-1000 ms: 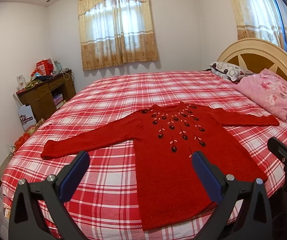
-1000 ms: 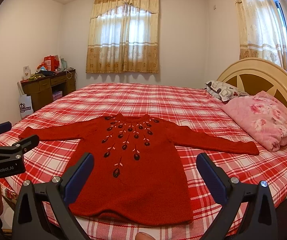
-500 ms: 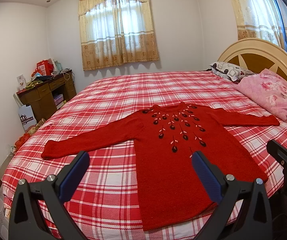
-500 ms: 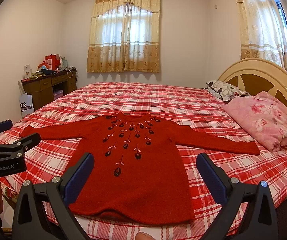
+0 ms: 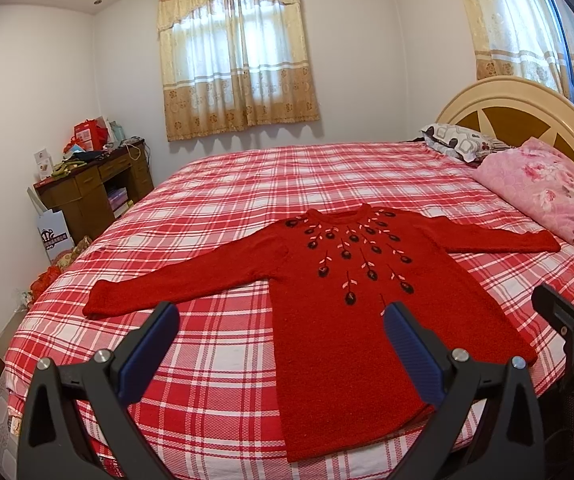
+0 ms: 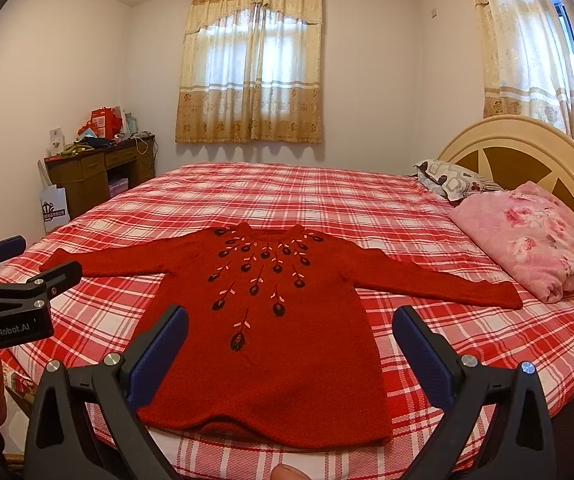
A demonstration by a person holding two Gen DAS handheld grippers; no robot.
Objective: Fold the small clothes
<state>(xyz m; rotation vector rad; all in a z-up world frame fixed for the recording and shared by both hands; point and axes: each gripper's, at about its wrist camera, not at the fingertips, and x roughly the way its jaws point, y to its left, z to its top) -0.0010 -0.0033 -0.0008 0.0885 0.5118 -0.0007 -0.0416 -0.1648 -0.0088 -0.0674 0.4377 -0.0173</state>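
While both sets of jaws stood spread wide with nothing between them, the left gripper hung just short of the bed's near edge, its blue-padded fingers level and pointed across the covers, and the right gripper sat in the same posture beside it, released and holding nothing! From the right wrist view the left tool showed side-on at the far left, near the left cuff; from the left wrist view the right tool's tips poked in at the right border, near the hem's right corner. And the red sweater lay face up and flat on the plaid bedspread, hem toward the grippers and close to the mattress edge, neckline away, dark embroidered flowers fanning down from the collar. Both sleeves ran straight out, the left sleeve over open checks, the right sleeve ending just beside a pink quilted pillow. Neither gripper touched the knit. Beyond the collar stretched a broad run of bare bedspread right up to the far side. A patterned pillow lay near the cream headboard. Off to the left, well apart from the garment, stood a cluttered wooden desk with a white paper bag against it, and curtains covered the far window. A fingertip peeked in at the bottom edge.
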